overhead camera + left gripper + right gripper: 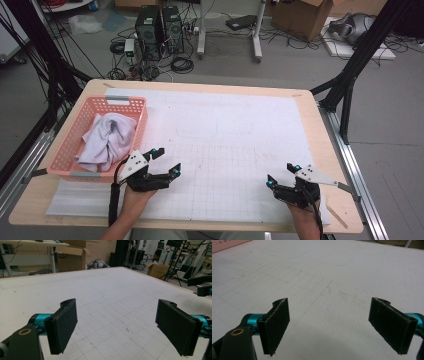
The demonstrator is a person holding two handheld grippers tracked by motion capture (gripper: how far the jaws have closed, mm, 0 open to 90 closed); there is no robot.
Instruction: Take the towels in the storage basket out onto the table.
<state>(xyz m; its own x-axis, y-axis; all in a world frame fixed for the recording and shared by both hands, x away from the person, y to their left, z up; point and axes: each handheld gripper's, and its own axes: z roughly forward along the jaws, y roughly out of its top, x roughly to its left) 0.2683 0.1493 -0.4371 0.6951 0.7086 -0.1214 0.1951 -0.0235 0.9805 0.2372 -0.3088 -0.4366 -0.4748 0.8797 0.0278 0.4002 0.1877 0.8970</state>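
Resting wide open and empty on the gridded mat (pixel 225 150), left tongs (pixel 167 161) sit beside the pink basket (pixel 65 150), right tongs (pixel 281 175) well apart.

Pretty typical lab space here. The wooden table (pixel 320 120) has a light plywood top with rounded corners, mostly covered by a white gridded mat (pixel 235 150). Behind the table, the floor (pixel 295 65) is plain grey and messy with black cables. Two black computer towers (pixel 160 32) sit on the floor just past the table's far edge, toward its left. Right of the towers, white legs of another desk (pixel 257 35) stand on the floor. Further right there's a cardboard box (pixel 305 17) and a grey helmet-like object (pixel 350 27) on a white board. Black frame struts (pixel 350 85) rise at both sides of the table. Lighting is even, indoor, no hard shadows.
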